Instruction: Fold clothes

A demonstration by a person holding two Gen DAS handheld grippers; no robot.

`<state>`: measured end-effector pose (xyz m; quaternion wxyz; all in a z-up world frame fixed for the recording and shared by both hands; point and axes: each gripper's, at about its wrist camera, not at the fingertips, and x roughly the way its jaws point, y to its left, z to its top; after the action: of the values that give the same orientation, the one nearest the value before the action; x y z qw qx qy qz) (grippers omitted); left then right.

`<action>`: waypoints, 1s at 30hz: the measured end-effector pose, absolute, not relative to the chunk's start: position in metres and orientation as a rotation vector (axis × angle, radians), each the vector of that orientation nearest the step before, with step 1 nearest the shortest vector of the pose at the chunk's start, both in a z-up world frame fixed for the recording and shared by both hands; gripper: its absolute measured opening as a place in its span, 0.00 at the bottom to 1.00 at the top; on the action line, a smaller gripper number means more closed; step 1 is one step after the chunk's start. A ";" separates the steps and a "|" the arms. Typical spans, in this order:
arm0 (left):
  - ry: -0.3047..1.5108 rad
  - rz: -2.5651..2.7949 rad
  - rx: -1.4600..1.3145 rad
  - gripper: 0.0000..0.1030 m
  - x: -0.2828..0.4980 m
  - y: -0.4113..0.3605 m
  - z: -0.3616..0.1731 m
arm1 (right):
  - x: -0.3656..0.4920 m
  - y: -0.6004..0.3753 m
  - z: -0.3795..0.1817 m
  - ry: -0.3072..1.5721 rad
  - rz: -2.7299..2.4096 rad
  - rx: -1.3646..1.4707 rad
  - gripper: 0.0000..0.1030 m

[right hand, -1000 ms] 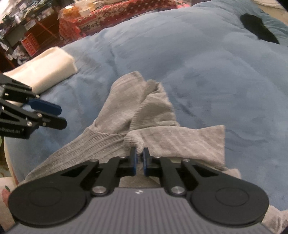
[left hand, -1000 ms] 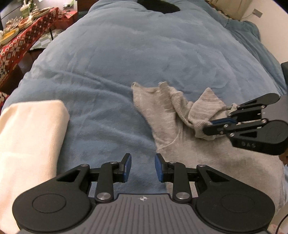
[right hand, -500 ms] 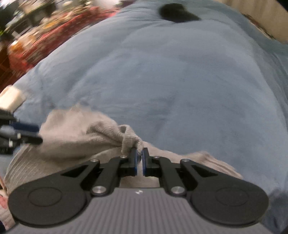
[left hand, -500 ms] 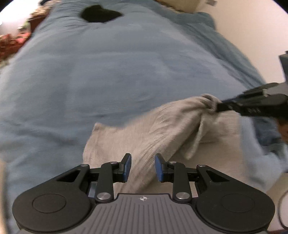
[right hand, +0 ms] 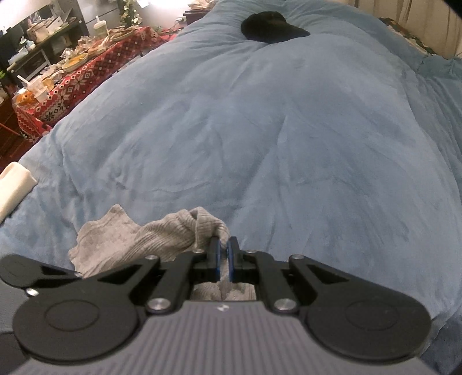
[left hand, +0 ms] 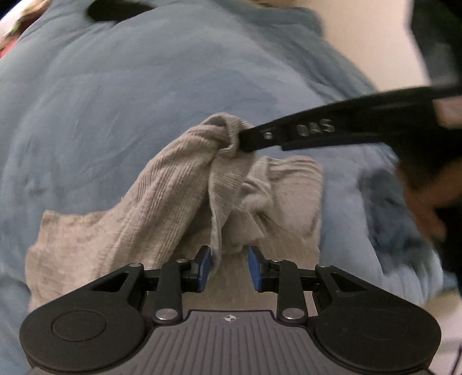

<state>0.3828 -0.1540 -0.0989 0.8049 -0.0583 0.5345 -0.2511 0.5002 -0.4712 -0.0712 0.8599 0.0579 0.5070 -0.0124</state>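
Grey knit garment (left hand: 184, 202) lies centre frame on blue duvet (left hand: 130, 101). Right gripper (left hand: 241, 138) pinches bunched cuff, lifted, centre-right. Left gripper (left hand: 228, 266) spread, empty; hanging fold drapes between pads, just above bottom centre — nearer hand for next grab.

My left hand-held gripper (left hand: 228, 266) sits bottom centre, jaws parted; my right hand-held gripper (right hand: 223, 253), bottom centre, is clamped tight on cloth.

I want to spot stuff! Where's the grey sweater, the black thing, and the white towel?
grey sweater (left hand: 173, 184), left wrist view, ribbed fold.
black thing (right hand: 271, 27), right wrist view, its middle.
white towel (right hand: 14, 184), right wrist view, folded end.
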 end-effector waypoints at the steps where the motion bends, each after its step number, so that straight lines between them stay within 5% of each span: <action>1: 1.157 -0.517 -0.138 0.27 0.387 -0.160 -0.103 | 0.501 -0.471 -0.072 1.067 -0.027 0.121 0.05; 16: 0.914 -0.655 0.292 0.28 0.369 -0.223 -0.113 | 0.511 -0.501 -0.088 1.111 -0.075 0.158 0.05; 30: 0.855 -0.698 0.359 0.27 0.350 -0.226 -0.094 | 0.508 -0.506 -0.094 1.132 -0.083 0.184 0.05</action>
<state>0.3503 -0.2256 -0.0939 0.8363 0.1695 0.4038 -0.3297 0.5077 -0.5056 -0.0939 0.8394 0.0870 0.5351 -0.0392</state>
